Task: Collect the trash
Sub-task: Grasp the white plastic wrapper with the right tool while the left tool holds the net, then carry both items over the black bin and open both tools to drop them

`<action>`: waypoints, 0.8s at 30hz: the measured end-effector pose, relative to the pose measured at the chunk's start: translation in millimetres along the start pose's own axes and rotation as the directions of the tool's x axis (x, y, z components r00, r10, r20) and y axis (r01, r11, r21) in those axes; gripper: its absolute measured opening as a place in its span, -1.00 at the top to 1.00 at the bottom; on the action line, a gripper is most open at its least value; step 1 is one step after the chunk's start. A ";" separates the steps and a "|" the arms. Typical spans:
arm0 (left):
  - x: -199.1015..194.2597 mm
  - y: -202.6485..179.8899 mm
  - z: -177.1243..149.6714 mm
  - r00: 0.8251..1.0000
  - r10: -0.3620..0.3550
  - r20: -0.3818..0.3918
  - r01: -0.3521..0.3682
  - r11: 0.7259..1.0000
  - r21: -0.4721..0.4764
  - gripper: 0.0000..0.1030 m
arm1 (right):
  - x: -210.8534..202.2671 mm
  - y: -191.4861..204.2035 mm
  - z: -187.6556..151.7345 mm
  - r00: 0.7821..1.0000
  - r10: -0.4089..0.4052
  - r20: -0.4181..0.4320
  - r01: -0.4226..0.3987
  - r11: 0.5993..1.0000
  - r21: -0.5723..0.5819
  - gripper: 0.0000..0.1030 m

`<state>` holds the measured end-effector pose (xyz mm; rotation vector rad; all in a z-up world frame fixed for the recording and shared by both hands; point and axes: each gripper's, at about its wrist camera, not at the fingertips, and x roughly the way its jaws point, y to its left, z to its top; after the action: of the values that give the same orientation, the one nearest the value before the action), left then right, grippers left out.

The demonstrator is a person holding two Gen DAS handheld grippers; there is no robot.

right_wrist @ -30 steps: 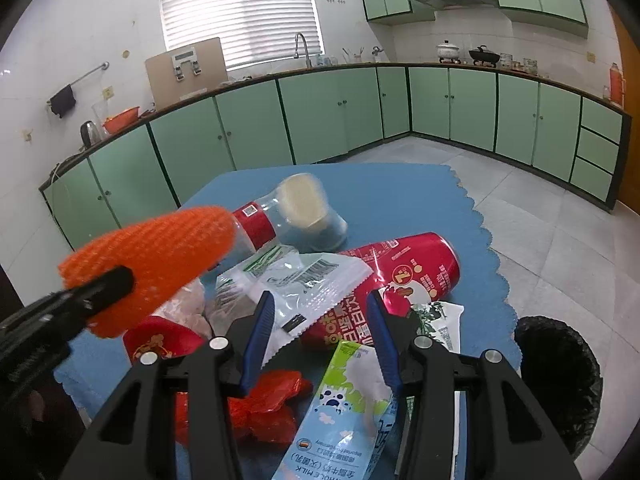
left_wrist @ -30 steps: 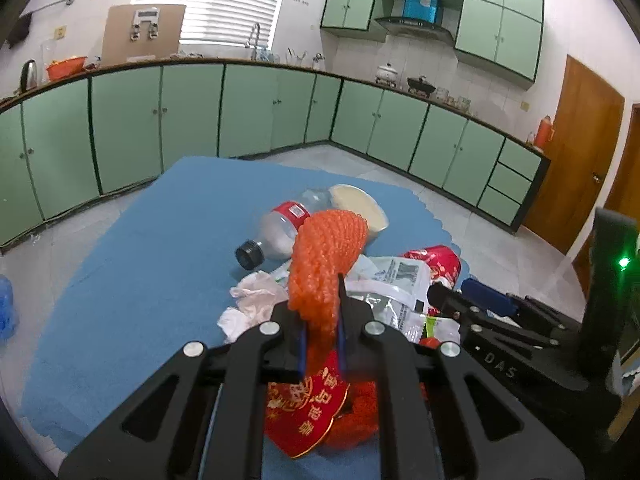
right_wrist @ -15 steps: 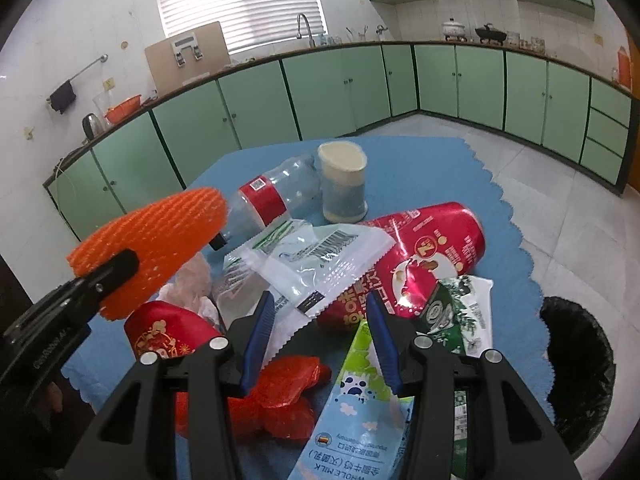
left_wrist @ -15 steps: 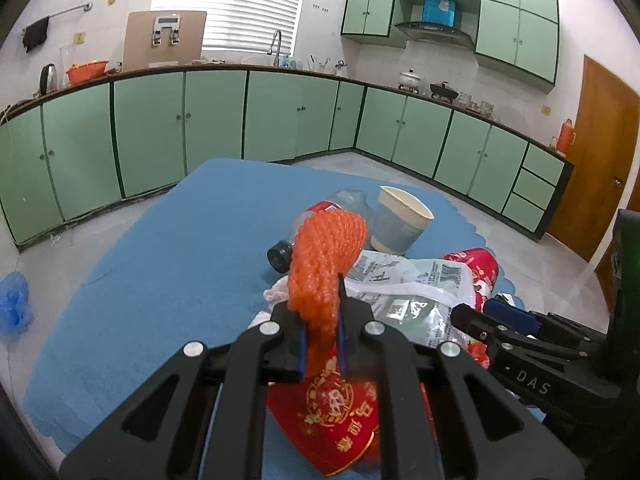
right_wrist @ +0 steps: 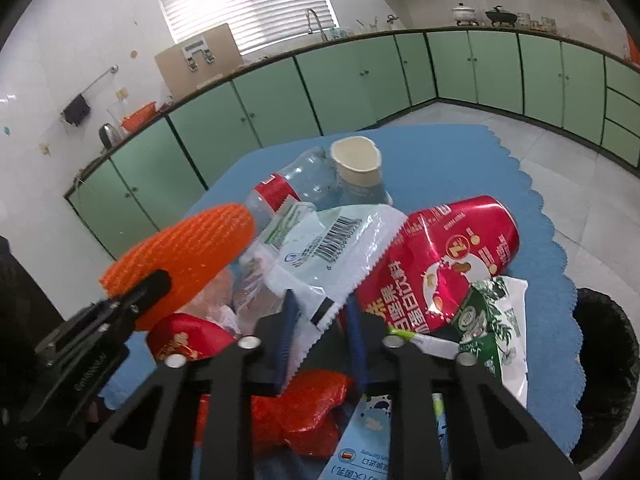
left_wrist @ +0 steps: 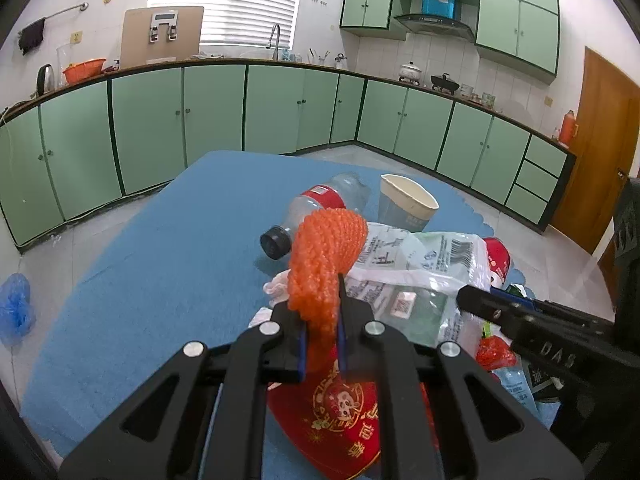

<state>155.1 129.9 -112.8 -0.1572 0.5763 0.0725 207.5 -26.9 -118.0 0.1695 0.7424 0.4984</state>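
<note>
Left wrist view: left gripper (left_wrist: 322,316) jaws clamped narrow on orange foam net (left_wrist: 326,252), net's long axis rising up and away from jaws above trash pile on blue tabletop (left_wrist: 160,248). Right gripper (right_wrist: 320,312) jaws have just been closing, now pinching corner of clear plastic wrapper (right_wrist: 320,256). Plastic bottle (left_wrist: 316,212) lies on side, black cap pointing toward camera-left. Paper cup (left_wrist: 404,204) tilted beside it. Red pouch (right_wrist: 440,256) lies beside wrapper.

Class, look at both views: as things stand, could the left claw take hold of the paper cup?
Probably not yet. The left claw is shut on the orange foam net, so it has no free grip, and the plastic bottle lies before the paper cup.
</note>
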 end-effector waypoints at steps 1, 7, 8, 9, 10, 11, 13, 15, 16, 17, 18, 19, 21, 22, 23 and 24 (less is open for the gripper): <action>-0.2 -0.2 -0.1 1.000 -0.001 0.001 0.001 1.000 0.001 0.82 | -1.9 0.1 0.9 1.000 0.007 0.004 -0.007 1.000 -0.002 0.80; -3.8 -0.7 1.9 1.000 -0.007 0.009 0.007 1.000 0.000 0.82 | -18.1 7.2 4.9 0.999 0.036 0.039 -0.035 0.999 -0.023 0.98; -4.8 -0.7 2.5 1.000 -0.007 0.012 0.007 1.000 0.000 0.82 | -22.1 8.1 5.9 0.998 0.038 0.046 -0.037 0.999 -0.026 0.98; -6.3 -0.4 3.2 1.000 -0.008 0.016 0.008 1.000 0.000 0.82 | -25.1 8.5 6.6 0.998 0.040 0.052 -0.039 0.999 -0.028 0.98; -8.0 -0.5 4.4 1.000 -0.010 0.020 0.010 1.000 -0.001 0.82 | -29.5 9.4 7.6 0.997 0.041 0.061 -0.039 0.999 -0.032 0.98; -10.0 -1.2 6.1 1.000 -0.011 0.026 0.011 1.000 -0.001 0.82 | -34.2 10.5 8.7 0.997 0.040 0.072 -0.038 0.999 -0.037 0.98; -13.9 -2.6 7.6 0.999 -0.017 0.036 0.017 1.000 0.001 0.82 | -41.5 10.3 11.2 0.995 0.039 0.089 -0.036 0.999 -0.038 0.98; -17.3 -5.5 9.8 0.999 -0.023 0.046 0.023 1.000 0.004 0.82 | -49.9 9.1 13.0 0.994 0.040 0.105 -0.037 0.999 -0.034 0.98; -18.4 -8.0 11.5 0.998 -0.027 0.050 0.027 1.000 0.007 0.82 | -53.9 8.5 14.5 0.993 0.041 0.113 -0.038 0.999 -0.032 0.98; -19.3 -10.3 12.7 0.998 -0.032 0.052 0.031 0.999 0.009 0.82 | -57.5 8.6 16.4 0.992 0.042 0.122 -0.038 0.999 -0.031 0.98; -20.4 -13.2 14.2 0.998 -0.038 0.055 0.038 0.999 0.012 0.82 | -61.0 7.6 18.0 0.991 0.043 0.129 -0.039 0.999 -0.030 0.98; -21.2 -15.8 15.0 0.997 -0.043 0.058 0.042 0.999 0.014 0.82 | -64.8 6.9 18.5 0.990 0.044 0.136 -0.041 0.999 -0.029 0.98; -22.4 -22.0 18.6 0.997 -0.052 0.064 0.051 0.999 0.020 0.82 | -71.3 5.8 19.2 0.988 0.043 0.149 -0.039 0.999 -0.031 0.98; -23.3 -25.1 19.9 0.996 -0.056 0.066 0.055 0.998 0.023 0.82 | -75.5 4.6 20.5 0.986 0.040 0.159 -0.036 0.999 -0.031 0.98; -24.2 -28.1 21.0 0.996 -0.061 0.069 0.060 0.998 0.025 0.82 | -79.9 2.6 21.9 0.985 0.039 0.170 -0.035 0.999 -0.028 0.98; -25.3 -32.3 23.1 0.995 -0.067 0.074 0.065 0.997 0.031 0.82 | -84.1 0.1 23.6 0.983 0.038 0.181 -0.033 0.999 -0.026 0.98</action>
<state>149.9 101.3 -75.7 -0.1452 0.4967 0.0062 170.8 -67.5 -49.9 0.2046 0.5558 0.5177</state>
